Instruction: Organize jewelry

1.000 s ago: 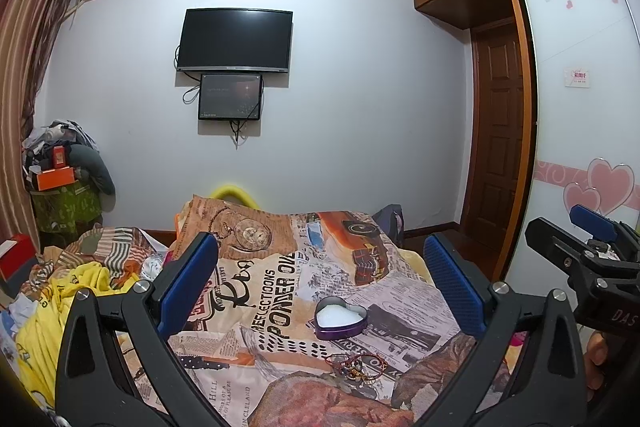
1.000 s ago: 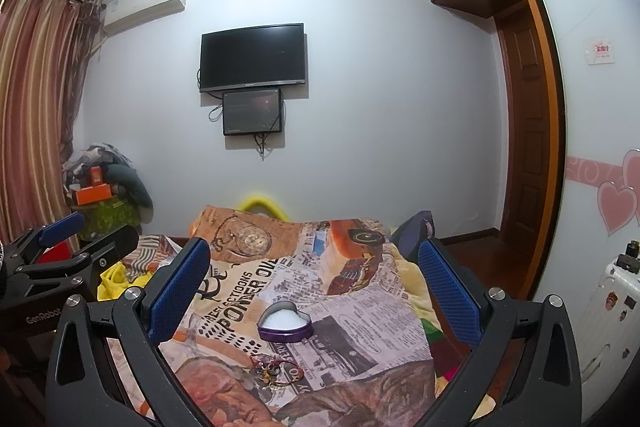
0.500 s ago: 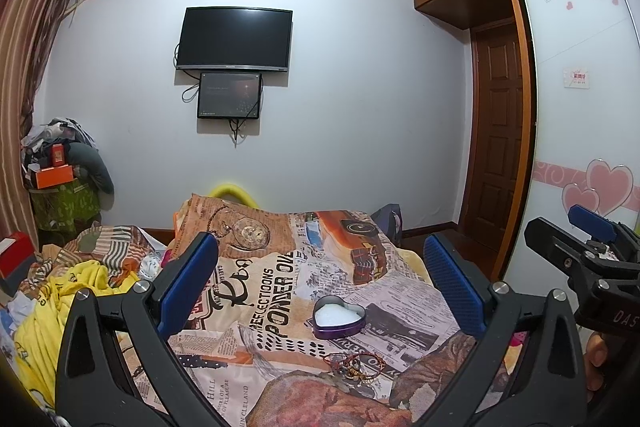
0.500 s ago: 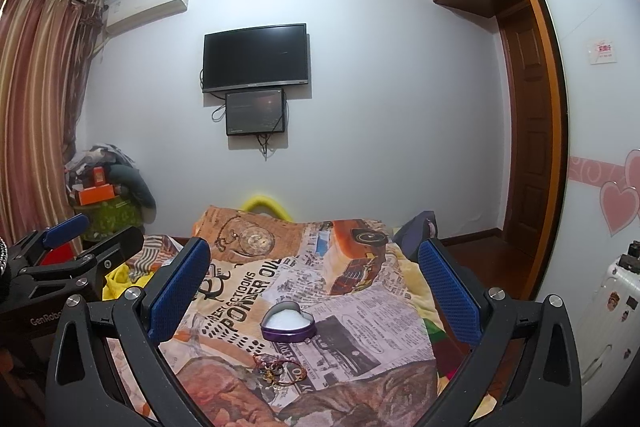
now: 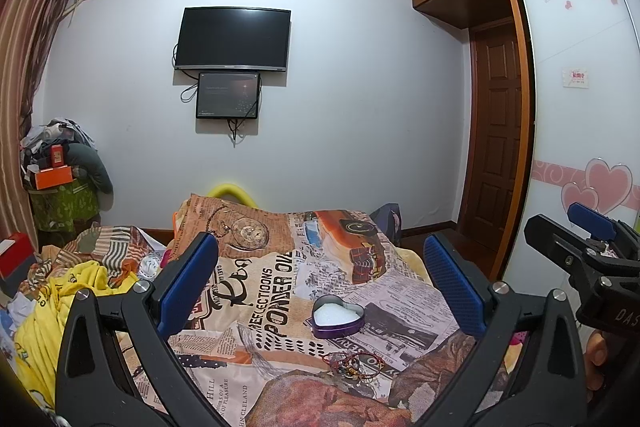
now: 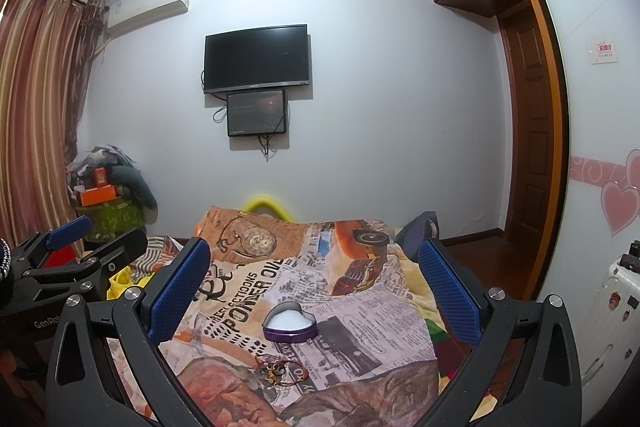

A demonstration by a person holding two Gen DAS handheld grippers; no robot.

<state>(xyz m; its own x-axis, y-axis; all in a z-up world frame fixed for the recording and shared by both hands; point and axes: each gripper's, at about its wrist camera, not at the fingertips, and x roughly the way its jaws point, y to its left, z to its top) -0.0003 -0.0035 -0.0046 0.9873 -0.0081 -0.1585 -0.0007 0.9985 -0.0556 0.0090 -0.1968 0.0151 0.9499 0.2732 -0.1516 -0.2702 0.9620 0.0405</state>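
Note:
A purple heart-shaped tin (image 5: 337,316) with white lining lies open on the printed bedspread; it also shows in the right wrist view (image 6: 290,321). A tangle of red-string bracelets (image 5: 353,363) lies just in front of it, also seen in the right wrist view (image 6: 281,373). My left gripper (image 5: 320,279) is open and empty, held above and behind the jewelry. My right gripper (image 6: 314,275) is open and empty at a similar height. Each gripper shows at the other view's edge.
The bedspread (image 5: 280,279) covers the bed. Yellow and striped cloth (image 5: 72,287) is heaped at the left. A cluttered stand with an orange box (image 5: 54,177) is at far left. A wardrobe (image 5: 580,107), door and white suitcase (image 6: 608,307) are at the right.
Both views shifted very slightly; the tin and bracelets sit a touch lower in the right wrist view. Nothing was grasped or released.

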